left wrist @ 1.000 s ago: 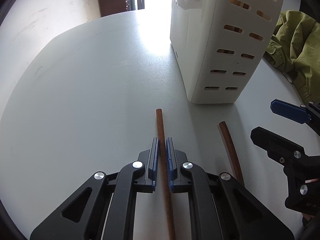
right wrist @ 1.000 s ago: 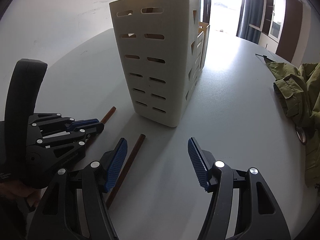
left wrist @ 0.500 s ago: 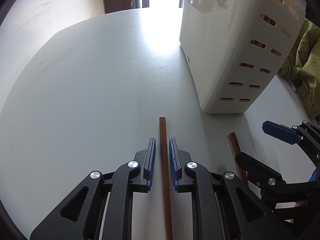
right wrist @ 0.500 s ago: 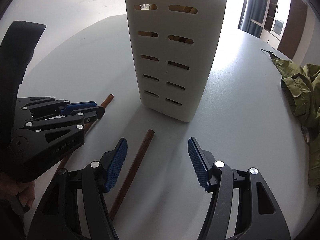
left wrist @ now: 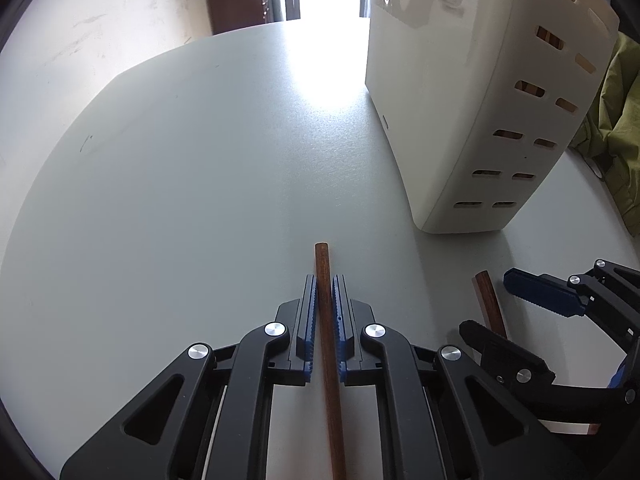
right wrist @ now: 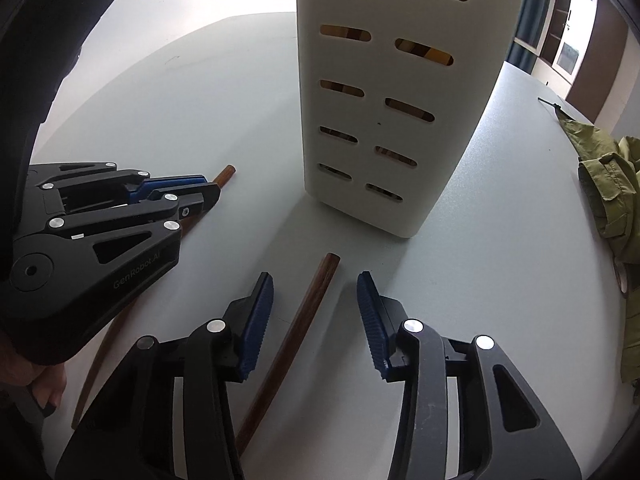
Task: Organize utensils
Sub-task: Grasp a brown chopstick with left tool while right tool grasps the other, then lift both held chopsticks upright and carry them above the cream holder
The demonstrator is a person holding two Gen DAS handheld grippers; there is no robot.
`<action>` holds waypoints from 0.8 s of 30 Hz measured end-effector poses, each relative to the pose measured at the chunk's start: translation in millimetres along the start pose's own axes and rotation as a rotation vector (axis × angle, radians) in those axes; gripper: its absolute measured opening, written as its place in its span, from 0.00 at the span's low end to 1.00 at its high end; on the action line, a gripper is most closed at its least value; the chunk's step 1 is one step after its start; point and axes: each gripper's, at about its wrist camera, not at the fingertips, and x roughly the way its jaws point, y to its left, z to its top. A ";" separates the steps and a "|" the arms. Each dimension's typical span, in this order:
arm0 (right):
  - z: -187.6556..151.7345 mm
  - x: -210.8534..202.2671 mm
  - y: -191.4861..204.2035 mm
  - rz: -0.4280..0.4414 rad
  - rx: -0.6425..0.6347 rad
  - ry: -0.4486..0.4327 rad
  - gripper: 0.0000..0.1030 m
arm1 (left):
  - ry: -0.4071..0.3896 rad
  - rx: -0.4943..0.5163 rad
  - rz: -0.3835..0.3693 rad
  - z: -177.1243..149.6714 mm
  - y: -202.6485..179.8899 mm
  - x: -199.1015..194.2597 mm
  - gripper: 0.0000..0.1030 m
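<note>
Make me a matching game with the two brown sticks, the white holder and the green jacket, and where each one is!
Things:
1. Left stick
2. Right stick
3. White holder
4. Green jacket

Places or states:
A. Standing upright on the table, wooden things showing through its slots
B. Lying between the right gripper's closing jaws, not yet pinched
C. Crumpled at the table's far right
D. Pinched in the left gripper's jaws

Pairs: 1-D, 2-B, 3-A, 4-C
</note>
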 end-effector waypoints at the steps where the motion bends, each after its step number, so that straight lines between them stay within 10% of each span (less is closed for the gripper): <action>1: -0.4 -0.2 0.8 0.003 -0.004 -0.003 0.32 | -0.001 0.000 -0.001 0.0 -0.7 0.0 0.07; 8: -1.7 -1.2 -7.9 0.016 0.016 -0.008 0.09 | -0.018 -0.011 -0.005 -2.0 -2.9 -10.2 0.06; 24: 8.1 -72.4 -15.2 0.053 0.038 -0.213 0.08 | -0.203 -0.009 -0.058 -3.3 -11.6 -91.4 0.06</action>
